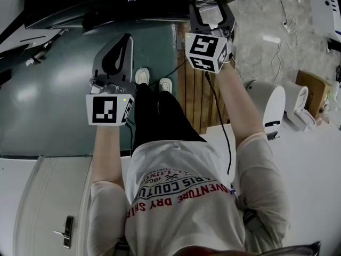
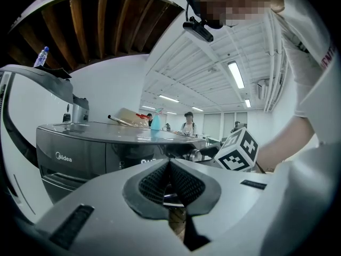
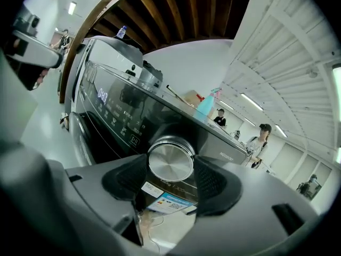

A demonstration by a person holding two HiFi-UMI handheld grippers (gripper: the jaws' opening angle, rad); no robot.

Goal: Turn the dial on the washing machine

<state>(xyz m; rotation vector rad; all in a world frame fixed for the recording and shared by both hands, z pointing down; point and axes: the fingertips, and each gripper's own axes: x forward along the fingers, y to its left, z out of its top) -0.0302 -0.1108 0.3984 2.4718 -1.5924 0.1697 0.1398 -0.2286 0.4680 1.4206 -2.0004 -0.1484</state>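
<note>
The dial (image 3: pixel 171 161), a round silver knob, is seen on the dark front panel of the washing machine (image 3: pixel 114 111), towards the right end of that panel. In the head view the machine lies at the far edge. The dial is bracketed by the right gripper (image 3: pixel 171 169), whose black pads (image 3: pixel 213 183) are set against its rim on either side. They appear to be clamped on it, though the exact line of contact is partly hidden by the knob's own edge. Printed stickers (image 3: pixel 162 196) are fixed to the panel just below the dial, and a pale blue bottle (image 3: pixel 205 106) is stood on the machine's top. The left gripper (image 1: pixel 123 41) is held to the left of the right one and nearer the person, apart from the machine. Its jaws are closed together, with nothing caught between them.
</note>
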